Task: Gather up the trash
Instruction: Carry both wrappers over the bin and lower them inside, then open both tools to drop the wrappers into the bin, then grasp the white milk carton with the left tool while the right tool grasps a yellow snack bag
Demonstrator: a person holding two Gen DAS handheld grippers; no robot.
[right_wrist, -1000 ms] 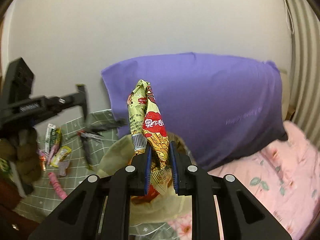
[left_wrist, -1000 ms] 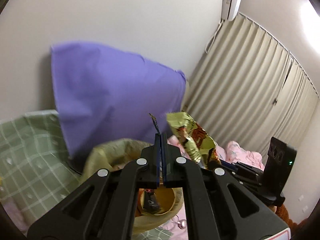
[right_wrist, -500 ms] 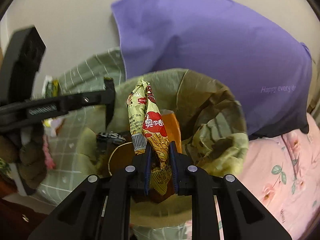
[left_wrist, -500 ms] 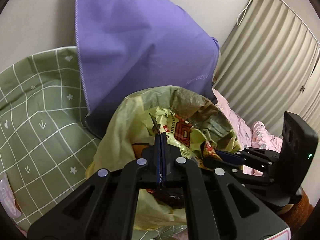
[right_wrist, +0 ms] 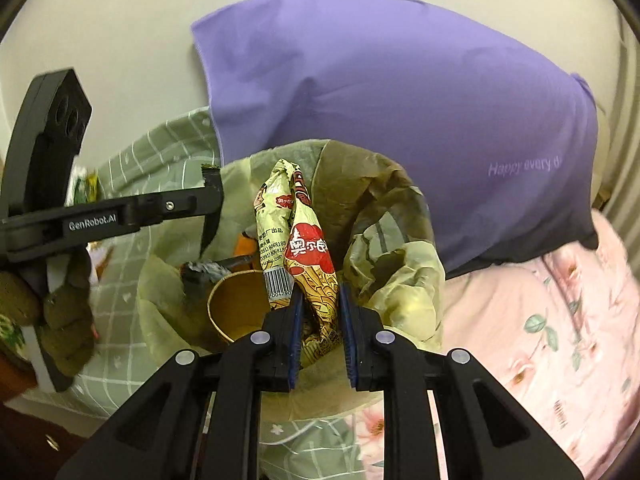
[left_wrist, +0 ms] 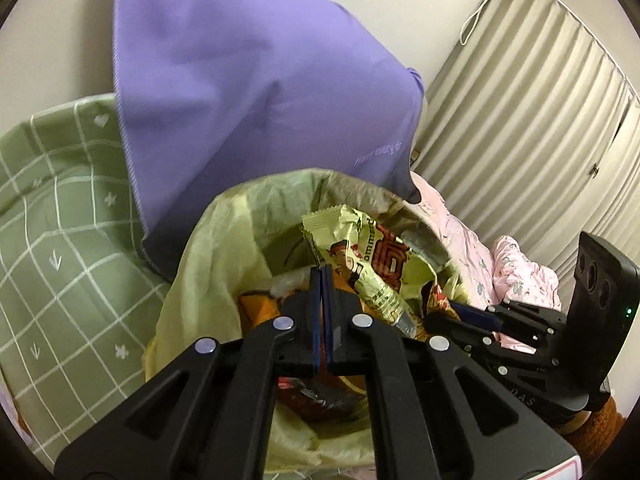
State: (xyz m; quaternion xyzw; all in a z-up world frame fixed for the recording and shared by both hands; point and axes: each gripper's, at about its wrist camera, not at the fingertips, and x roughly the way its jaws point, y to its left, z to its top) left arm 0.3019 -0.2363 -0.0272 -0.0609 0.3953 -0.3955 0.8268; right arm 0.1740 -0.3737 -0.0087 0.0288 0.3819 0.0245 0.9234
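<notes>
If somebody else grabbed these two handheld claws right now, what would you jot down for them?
Right gripper: jaws slightly parted around the yellow-red snack wrapper, which hangs over the open trash bag; whether they still grip it is unclear.
Left gripper: shut, apparently empty, poised over the same bag.
Done: a paper cup and other wrappers are inside the bag.
Left: let the wrapper fall in, then fetch the wrappers on the green blanket at far left.

A purple pillow (right_wrist: 400, 120) leans against the wall. A green checked sheet (left_wrist: 52, 220) lies beside a pink floral quilt (right_wrist: 540, 340). Beige curtains (left_wrist: 520, 120) hang behind.
</notes>
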